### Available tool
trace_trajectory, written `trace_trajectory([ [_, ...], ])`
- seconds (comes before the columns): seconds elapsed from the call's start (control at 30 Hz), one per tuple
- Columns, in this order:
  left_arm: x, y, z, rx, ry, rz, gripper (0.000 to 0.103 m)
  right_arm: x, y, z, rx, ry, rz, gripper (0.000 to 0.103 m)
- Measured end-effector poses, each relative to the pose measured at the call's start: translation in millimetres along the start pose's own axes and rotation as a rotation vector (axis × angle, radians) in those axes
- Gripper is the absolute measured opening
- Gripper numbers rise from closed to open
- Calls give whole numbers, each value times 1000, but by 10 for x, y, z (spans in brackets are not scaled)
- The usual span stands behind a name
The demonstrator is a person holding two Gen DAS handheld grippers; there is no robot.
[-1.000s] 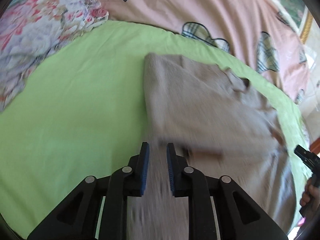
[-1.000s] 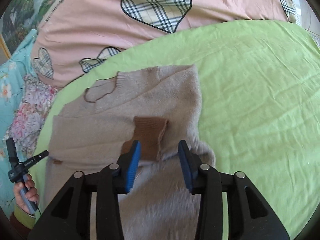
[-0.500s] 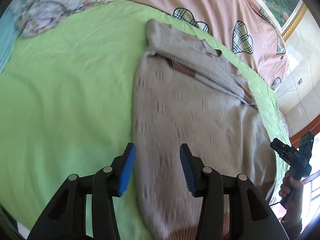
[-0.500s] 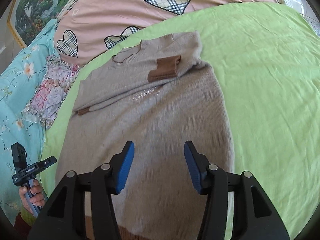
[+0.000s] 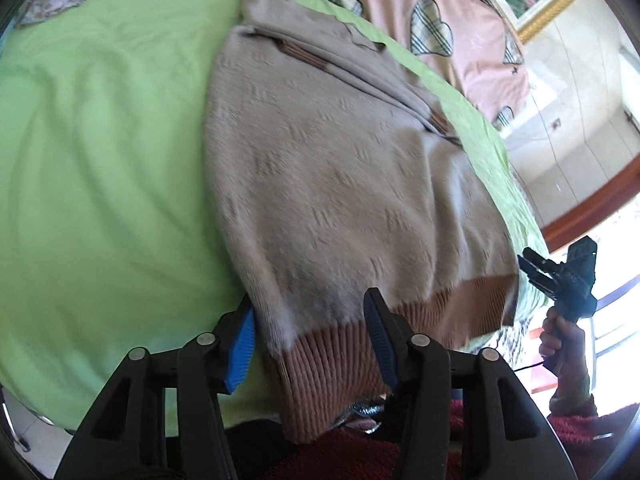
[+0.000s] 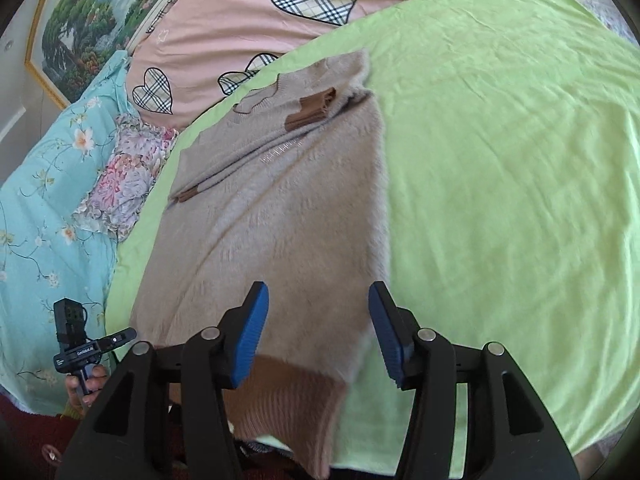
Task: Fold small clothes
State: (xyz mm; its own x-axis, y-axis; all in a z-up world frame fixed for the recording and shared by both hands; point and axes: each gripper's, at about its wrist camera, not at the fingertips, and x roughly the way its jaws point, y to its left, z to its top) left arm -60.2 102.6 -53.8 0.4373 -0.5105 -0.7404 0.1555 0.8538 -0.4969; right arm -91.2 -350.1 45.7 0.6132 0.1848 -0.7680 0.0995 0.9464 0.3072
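Observation:
A beige fuzzy sweater point(image 5: 332, 168) with a brown ribbed hem point(image 5: 332, 364) lies flat on the green bed sheet point(image 5: 100, 168), both sleeves folded across the chest with brown cuffs point(image 6: 314, 110) showing. Its hem hangs over the near bed edge. My left gripper point(image 5: 310, 344) is open above the hem's left corner. My right gripper point(image 6: 318, 330) is open above the hem's right corner point(image 6: 296, 404). The sweater point(image 6: 280, 220) fills the right wrist view's middle. Neither gripper holds anything.
A pink quilt with plaid hearts point(image 6: 280, 20) lies beyond the sweater. A floral pillow point(image 6: 124, 172) and teal bedding point(image 6: 44, 200) sit at the left. The green sheet point(image 6: 500, 160) stretches to the right. The other gripper appears in each view point(image 5: 568, 276) point(image 6: 80, 344).
Both grippers have pulled back from the folded sleeves down to the sweater's hem. The left gripper has opened; the right has opened wider.

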Motion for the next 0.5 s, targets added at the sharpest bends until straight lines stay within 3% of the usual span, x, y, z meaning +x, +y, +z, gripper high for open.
trace_trajectory([
  [0.1, 46, -4, -40, 5, 27, -21, 41, -35, -49, -137, -11, 45, -1, 54],
  [0.4, 142, -73, -67, 32, 62, -70, 41, 236, 57, -275, -32, 109, 191, 53],
  [0.43, 147, -77, -62, 35, 61, -71, 37, 274, 83, -282, -35, 107, 203, 48],
  [0.47, 142, -74, -65, 41, 53, -56, 28, 315, 105, -291, -34, 114, 209, 25],
  [0.5, 143, -66, -67, 46, 50, -41, 7, 351, 94, -307, -21, 134, 213, 12],
])
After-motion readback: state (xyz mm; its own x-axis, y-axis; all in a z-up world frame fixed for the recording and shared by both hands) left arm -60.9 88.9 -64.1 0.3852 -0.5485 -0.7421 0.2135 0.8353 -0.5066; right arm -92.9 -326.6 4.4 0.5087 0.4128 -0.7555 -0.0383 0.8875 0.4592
